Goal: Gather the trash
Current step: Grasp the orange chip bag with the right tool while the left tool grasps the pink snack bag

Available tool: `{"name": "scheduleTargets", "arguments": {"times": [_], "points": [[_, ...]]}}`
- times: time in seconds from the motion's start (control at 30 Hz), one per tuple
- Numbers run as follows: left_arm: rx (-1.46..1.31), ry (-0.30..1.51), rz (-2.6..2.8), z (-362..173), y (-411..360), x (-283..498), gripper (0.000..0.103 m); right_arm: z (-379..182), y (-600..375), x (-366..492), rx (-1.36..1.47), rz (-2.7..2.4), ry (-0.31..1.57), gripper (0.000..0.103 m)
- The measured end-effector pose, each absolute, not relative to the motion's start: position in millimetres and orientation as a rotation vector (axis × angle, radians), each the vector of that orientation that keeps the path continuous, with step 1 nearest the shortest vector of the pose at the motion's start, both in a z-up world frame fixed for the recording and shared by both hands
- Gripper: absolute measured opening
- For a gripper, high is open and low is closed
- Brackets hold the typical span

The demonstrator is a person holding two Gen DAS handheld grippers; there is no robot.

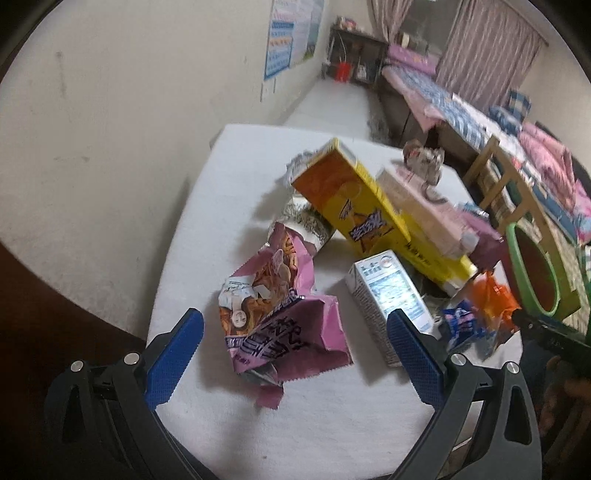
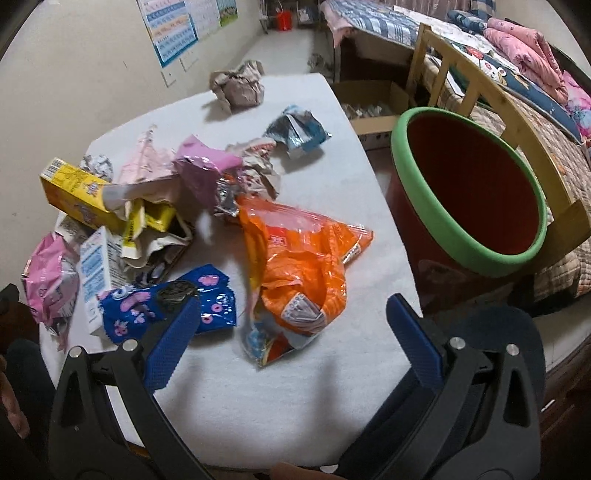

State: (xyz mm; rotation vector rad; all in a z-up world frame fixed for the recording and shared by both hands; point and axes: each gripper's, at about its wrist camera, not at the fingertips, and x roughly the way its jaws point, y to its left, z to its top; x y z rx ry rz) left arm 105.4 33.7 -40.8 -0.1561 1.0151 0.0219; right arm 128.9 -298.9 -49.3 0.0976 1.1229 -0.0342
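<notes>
Trash lies on a white table. In the left wrist view, my left gripper is open, its blue pads either side of a crumpled pink snack bag. A white milk carton and a yellow box lie beyond. In the right wrist view, my right gripper is open and empty, just above an orange bag. A blue wrapper lies by the left finger. A red bin with a green rim stands right of the table.
More wrappers, a pink carton, crumpled paper and a teal wrapper are spread over the table. A wooden chair, a cardboard box and a bed are at the right. A wall is at the left.
</notes>
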Motion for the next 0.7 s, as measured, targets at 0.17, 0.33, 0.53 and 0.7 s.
{"name": "scheduleTargets", "arguments": {"times": [0.17, 0.33, 0.53, 0.7], "points": [[-0.117, 1.065, 0.03, -57.0, 30.2, 124.7, 0.095, -63.7, -305.7, 144.3, 0.127, -0.025, 1.188, 0.099], [-0.099, 1.105, 0.037, -73.4, 34.0, 135.0, 0.094, -74.1, -315.7, 158.9, 0.172, -0.026, 1.213, 0.099], [-0.135, 1.137, 0.026, -84.4, 43.8, 143.0, 0.085, -84.8, -308.3, 171.0, 0.148, -0.015, 1.247, 0.082], [-0.177, 1.152, -0.005, -87.0, 44.7, 146.3, 0.072, -93.7, -304.3, 171.0, 0.136, -0.007, 1.281, 0.07]]}}
